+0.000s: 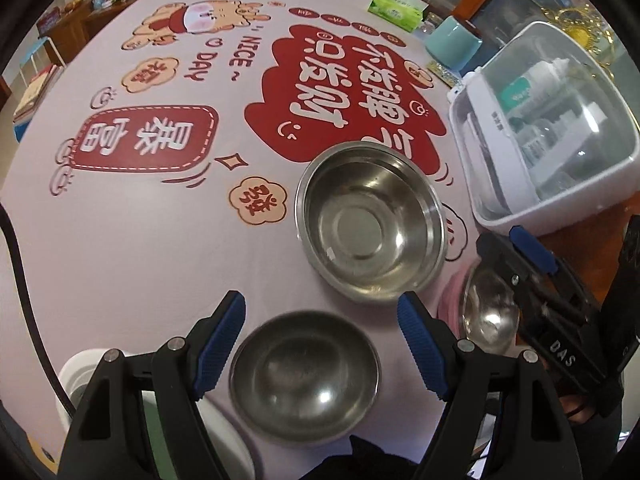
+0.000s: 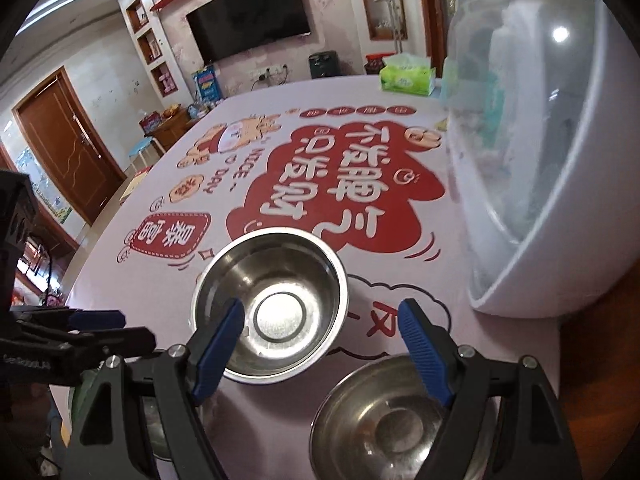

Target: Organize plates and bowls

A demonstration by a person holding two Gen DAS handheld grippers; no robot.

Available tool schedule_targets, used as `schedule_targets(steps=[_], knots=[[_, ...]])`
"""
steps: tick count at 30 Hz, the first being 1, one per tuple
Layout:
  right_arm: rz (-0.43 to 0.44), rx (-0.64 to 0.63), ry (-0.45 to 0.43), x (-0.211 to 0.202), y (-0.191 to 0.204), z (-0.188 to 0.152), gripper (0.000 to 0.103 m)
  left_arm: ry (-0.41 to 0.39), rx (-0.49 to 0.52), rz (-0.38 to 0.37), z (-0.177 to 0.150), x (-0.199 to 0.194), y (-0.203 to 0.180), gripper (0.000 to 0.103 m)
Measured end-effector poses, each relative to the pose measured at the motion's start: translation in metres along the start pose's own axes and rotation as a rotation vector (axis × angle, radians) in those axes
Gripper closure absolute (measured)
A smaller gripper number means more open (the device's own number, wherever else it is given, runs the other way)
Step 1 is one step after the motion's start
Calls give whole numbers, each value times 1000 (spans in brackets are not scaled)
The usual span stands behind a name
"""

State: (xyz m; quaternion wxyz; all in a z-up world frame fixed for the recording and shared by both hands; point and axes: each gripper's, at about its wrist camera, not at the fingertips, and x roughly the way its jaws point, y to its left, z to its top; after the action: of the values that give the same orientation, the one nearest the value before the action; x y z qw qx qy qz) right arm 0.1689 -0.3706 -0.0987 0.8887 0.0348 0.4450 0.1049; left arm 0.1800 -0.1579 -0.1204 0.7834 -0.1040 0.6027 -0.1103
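Observation:
Three steel bowls sit on the printed tablecloth. The large steel bowl stands in the middle; it also shows in the right wrist view. A smaller steel bowl lies directly below my left gripper, which is open and empty. A third steel bowl sits on a pink plate under my right gripper, which is open and empty. That bowl shows at the right of the left wrist view, partly hidden by the right gripper.
A white dish rack with a clear lid stands at the table's right, close to the bowls. A white and green dish lies at lower left. A green tissue box and a teal container sit far back.

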Motion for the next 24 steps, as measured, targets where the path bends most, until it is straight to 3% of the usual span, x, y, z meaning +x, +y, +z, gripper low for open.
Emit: schedule_targets(steps=[14,21,24], knots=[[69,13,100,55,-12,-3,25,61,-49,32,18,62,1,26],[94,10,102,63,-12,-3,26,90,-57,47,23,80,1,28],[99,9,97,65,-12,-4,33,110,-61,52,25,87,0,32]])
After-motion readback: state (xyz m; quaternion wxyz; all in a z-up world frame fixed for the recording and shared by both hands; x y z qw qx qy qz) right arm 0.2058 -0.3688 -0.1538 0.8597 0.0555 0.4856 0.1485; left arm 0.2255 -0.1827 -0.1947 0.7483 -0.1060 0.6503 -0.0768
